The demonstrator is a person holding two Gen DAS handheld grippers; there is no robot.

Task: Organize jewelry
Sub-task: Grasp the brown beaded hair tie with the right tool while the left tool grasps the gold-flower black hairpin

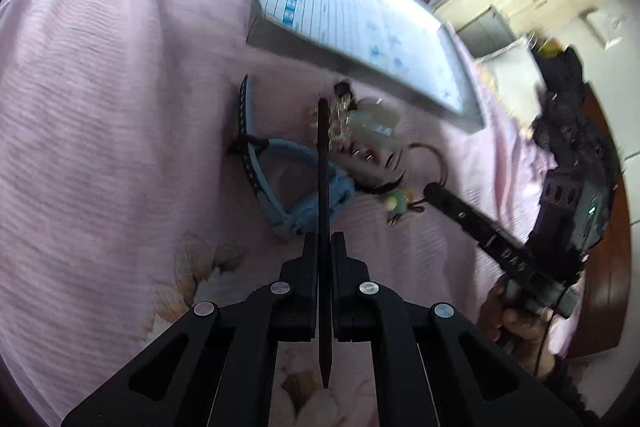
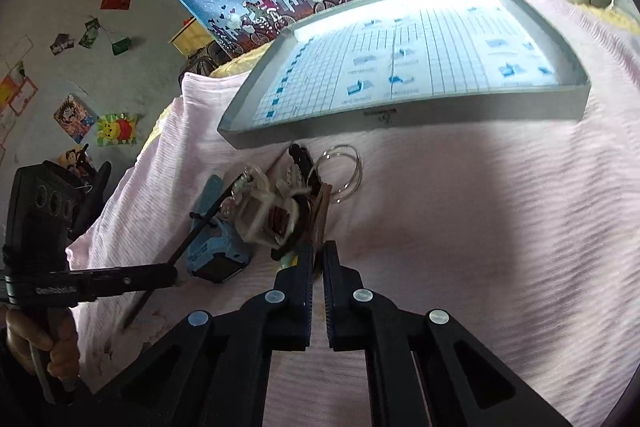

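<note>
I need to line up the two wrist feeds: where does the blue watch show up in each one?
Left wrist: the blue watch lies at centre, just past the left tongs, partly behind the thin black stick they grip.
Right wrist: the blue watch sits left of centre, at the left end of the jewelry pile.
Shared landmark: the grey tray with the grid sheet, beyond the pile in both views.

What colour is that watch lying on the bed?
Light blue, strap and case; the watch shows best in the left wrist view.
</note>
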